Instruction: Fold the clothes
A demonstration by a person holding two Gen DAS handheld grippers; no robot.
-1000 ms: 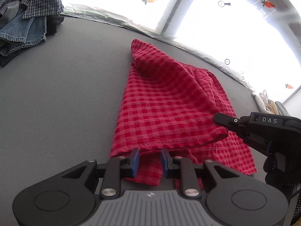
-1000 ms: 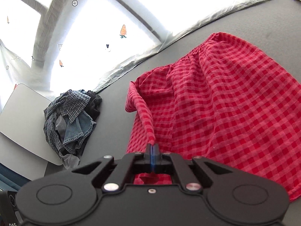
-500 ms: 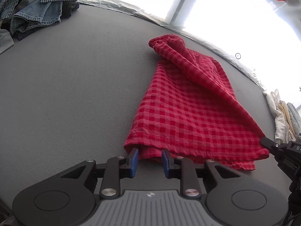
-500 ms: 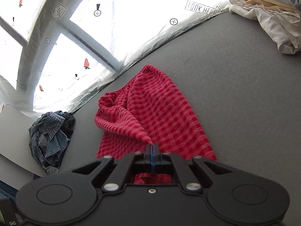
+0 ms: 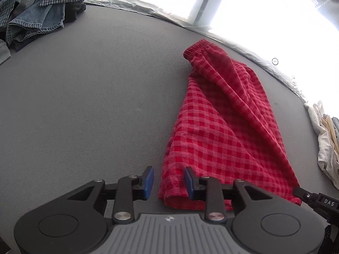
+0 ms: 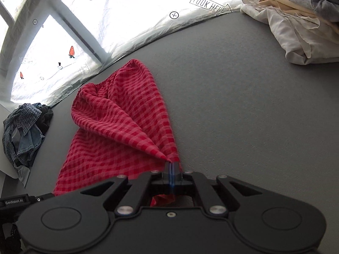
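Grey table [image 5: 84, 105]: right tongs [image 6: 171, 167] pinch red cloth's [image 6: 118, 127] corner.

Red checked garment [image 5: 224, 139]: thin woven cloth, matt, lightly crinkled, gathered elastic band at its far end. Table surface [image 5: 95, 97]: grey, matt, finely grained like felt. Left gripper [image 5: 167, 180]: matt black plastic arms, glossy blue pads, bright metal screw heads, ribbed grey plastic body. Right gripper [image 6: 171, 169]: same matt black plastic, blue pads, metal screws. Pile far left of the left gripper [image 5: 36, 10]: faded denim and soft checked cotton. Pile far right of the right gripper [image 6: 296, 25]: creased white, cream and grey cloth. Backdrop sheet [image 6: 131, 21]: white, wrinkled, printed.
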